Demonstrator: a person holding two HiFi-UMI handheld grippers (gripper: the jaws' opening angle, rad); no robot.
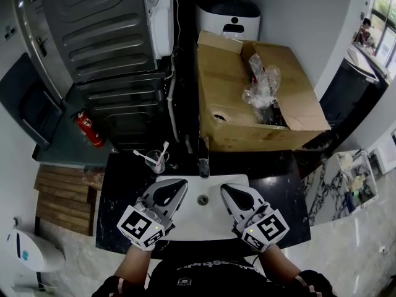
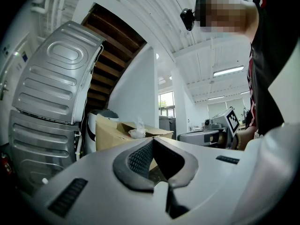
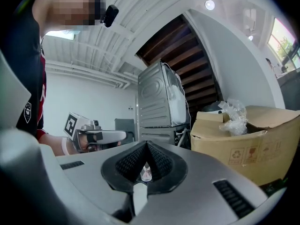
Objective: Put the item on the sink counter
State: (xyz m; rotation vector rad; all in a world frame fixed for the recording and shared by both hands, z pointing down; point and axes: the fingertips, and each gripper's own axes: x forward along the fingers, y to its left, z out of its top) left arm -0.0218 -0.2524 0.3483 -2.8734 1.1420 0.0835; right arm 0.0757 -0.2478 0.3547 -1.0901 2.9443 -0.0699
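A black sink counter (image 1: 121, 193) carries a white basin (image 1: 204, 218) with a dark faucet (image 1: 203, 158) behind it. A glass cup (image 1: 155, 161) with toothbrushes stands at the counter's back left. Crumpled clear plastic wrapping (image 1: 262, 84) sticks out of the open cardboard box (image 1: 229, 91) behind the counter. My left gripper (image 1: 180, 184) hovers over the basin's left side, its jaws together and empty, as the left gripper view (image 2: 152, 140) also shows. My right gripper (image 1: 226, 188) hangs over the basin's right side, tips touching (image 3: 146, 143), holding nothing. Both point toward the faucet.
A grey washing machine (image 1: 105, 30) stands behind the counter at left, with a red fire extinguisher (image 1: 90, 130) on the floor beside it. A white bin (image 1: 229, 17) stands behind the box. Wooden boards (image 1: 62, 197) lie at the left, and marble surfaces (image 1: 334, 178) at the right.
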